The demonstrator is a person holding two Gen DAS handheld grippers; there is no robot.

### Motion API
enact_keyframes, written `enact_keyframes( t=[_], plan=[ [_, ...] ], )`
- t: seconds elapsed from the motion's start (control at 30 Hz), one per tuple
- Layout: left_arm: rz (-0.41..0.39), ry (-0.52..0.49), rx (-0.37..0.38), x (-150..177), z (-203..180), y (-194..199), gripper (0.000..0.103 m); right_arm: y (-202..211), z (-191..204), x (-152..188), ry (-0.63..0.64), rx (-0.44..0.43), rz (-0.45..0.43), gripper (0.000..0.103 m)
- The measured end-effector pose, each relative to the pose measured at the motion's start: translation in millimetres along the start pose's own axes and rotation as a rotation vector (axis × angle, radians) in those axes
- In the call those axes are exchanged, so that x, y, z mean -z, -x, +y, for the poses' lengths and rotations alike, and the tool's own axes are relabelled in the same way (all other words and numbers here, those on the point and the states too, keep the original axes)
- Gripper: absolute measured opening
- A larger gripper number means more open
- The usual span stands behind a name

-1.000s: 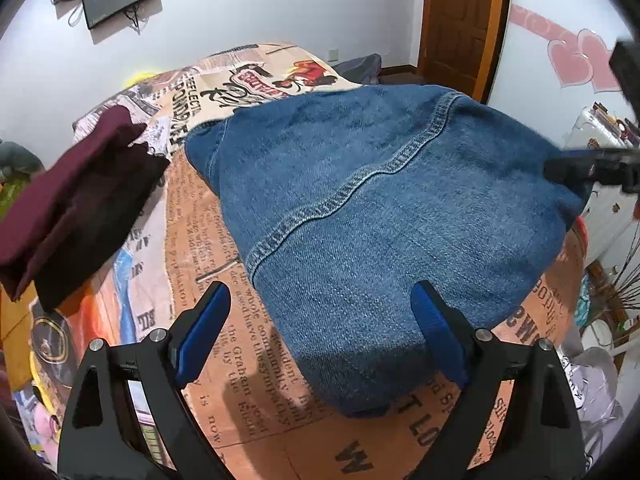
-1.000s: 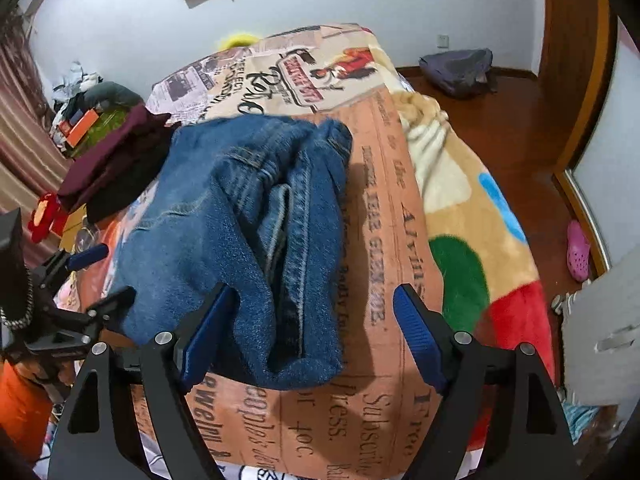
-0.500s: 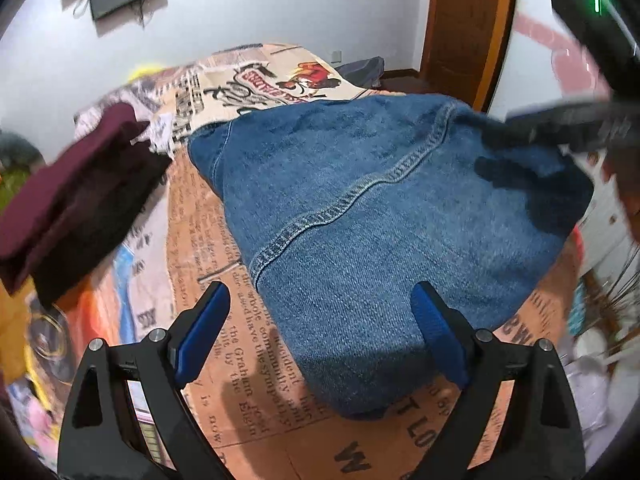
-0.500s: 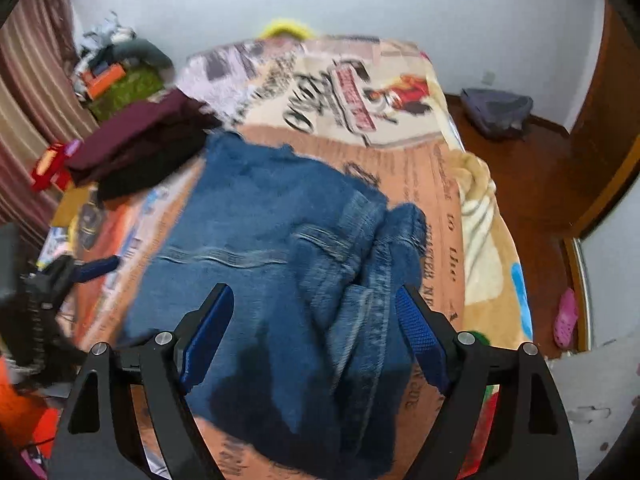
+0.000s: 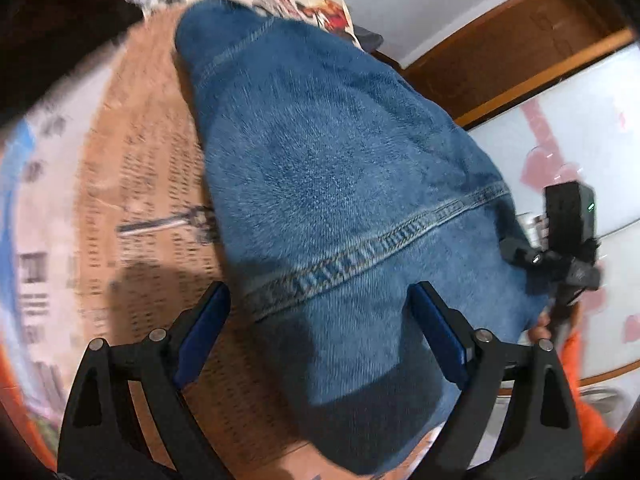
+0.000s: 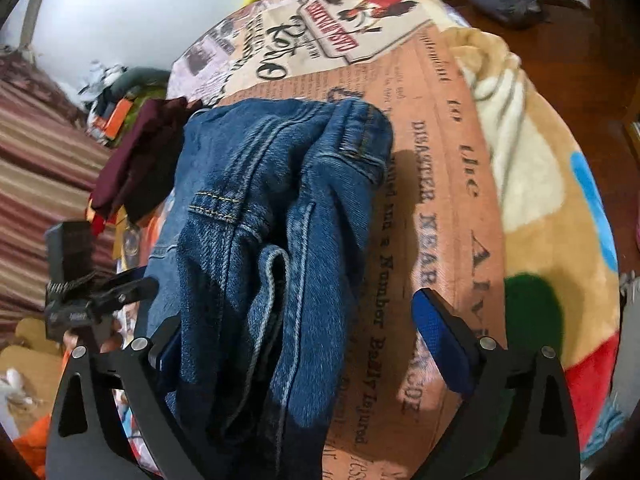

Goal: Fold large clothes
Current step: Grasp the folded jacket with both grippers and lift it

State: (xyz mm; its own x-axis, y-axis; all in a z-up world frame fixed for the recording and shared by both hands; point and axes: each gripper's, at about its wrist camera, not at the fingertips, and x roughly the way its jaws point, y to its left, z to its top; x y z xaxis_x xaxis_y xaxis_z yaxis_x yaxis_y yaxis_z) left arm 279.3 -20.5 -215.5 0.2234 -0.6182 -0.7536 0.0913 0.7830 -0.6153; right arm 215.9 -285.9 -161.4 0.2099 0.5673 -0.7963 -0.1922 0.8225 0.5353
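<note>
1. Left gripper (image 5: pixel 320 336) spread wide, straddling the near end of the denim garment (image 5: pixel 340 184) without pinching; right gripper (image 6: pixel 296 340) opening, bunched denim between the jaws, unpressed.
2. Garment folded into a thick bundle on the printed blanket (image 6: pixel 432 208).
3. Lower onto one hem edge, gather every layer, then clamp.
4. Keep clear of the maroon clothes (image 6: pixel 136 168).

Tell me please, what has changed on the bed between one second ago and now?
Both hand-held grippers came down closer to the folded denim garment. The left hand-held gripper also rolled, tilting its view. The right hand-held gripper is opening its jaws over the garment's near end, gripping nothing. The garment, the maroon clothes and the printed blanket stayed in place.
</note>
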Motion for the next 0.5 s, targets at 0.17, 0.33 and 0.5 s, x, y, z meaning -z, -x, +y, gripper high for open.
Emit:
enact_keyframes(
  t=[0.17, 0.33, 0.5],
  plan=[
    [0.045, 0.126, 0.132, -15, 24, -25, 0.093, -14, 1, -14, -0.018, -0.073, 0.062, 0.099],
    [0.042, 0.188, 0.238, -24, 31, -36, 0.093, -26, 4, -26, -0.059, -0.126, 0.093, 0.088],
    [0.031, 0.171, 0.208, -20, 27, -30, 0.068, -24, 7, -26, -0.098, -0.135, 0.083, 0.065]
  ],
)
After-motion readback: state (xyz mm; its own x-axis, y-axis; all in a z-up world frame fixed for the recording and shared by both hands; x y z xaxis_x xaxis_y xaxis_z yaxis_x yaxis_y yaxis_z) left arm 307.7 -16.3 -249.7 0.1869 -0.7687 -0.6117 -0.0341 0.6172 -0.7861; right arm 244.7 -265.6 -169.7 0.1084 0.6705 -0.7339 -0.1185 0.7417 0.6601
